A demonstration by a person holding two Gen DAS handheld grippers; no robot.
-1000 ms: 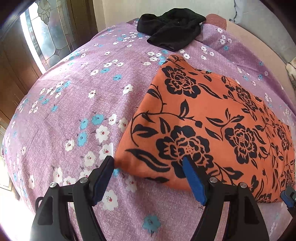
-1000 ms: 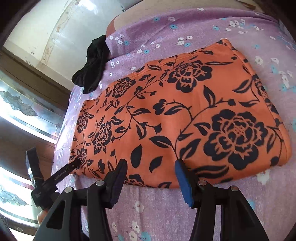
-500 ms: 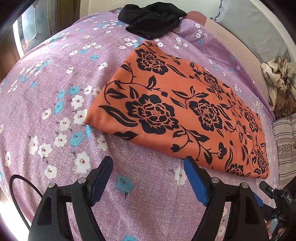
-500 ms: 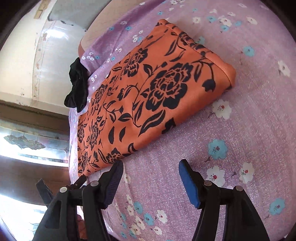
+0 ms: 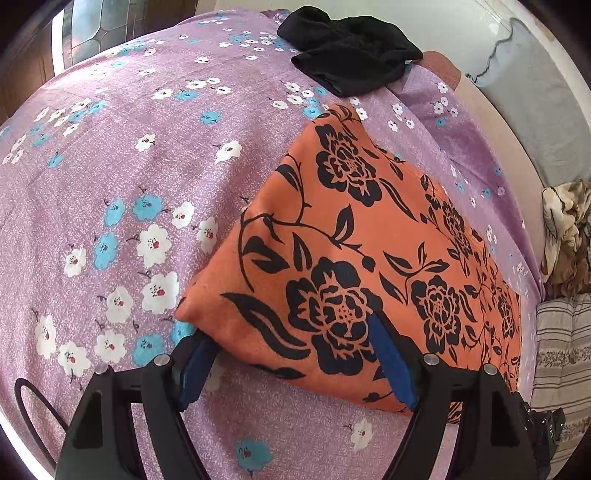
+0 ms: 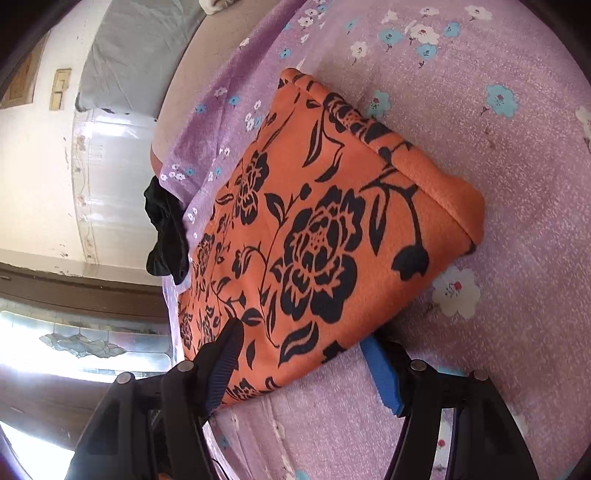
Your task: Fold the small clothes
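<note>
Purple flowered bedsheet (image 5: 110,166) everywhere, stained-glass window (image 5: 99,26) off at the far left edge. Met first the left gripper (image 5: 288,328), pitched steeply down at the near left corner of the folded orange floral cloth (image 5: 369,240). Stood wide: one blue pad tucked low beside the corner on the sheet, the other riding on top of the print. Had cloth between the jaws but showed no pinch. Looked set that way to scoop the thick corner whole rather than peel off a single layer. Found the cloth itself across the middle of the bed, a long plump rectangle, already doubled over and probably due one more fold end to end. Spotted a black garment (image 5: 351,62) heaped well apart at the far edge, likely parked there to keep the working area free. Passed, further right, a crumpled beige fabric (image 5: 565,229) and a striped pillow (image 5: 565,350) beyond the sheet. Finished on the right gripper (image 6: 301,334), rolled over at the other near corner. Had just been opening its jaws, fairly wide by then, dark finger on top of the cloth, blue pad down by the edge on the sheet. Straddled the cloth without clamping it. Mirrored the left, seemingly to lift both corners together and keep the fold square.
</note>
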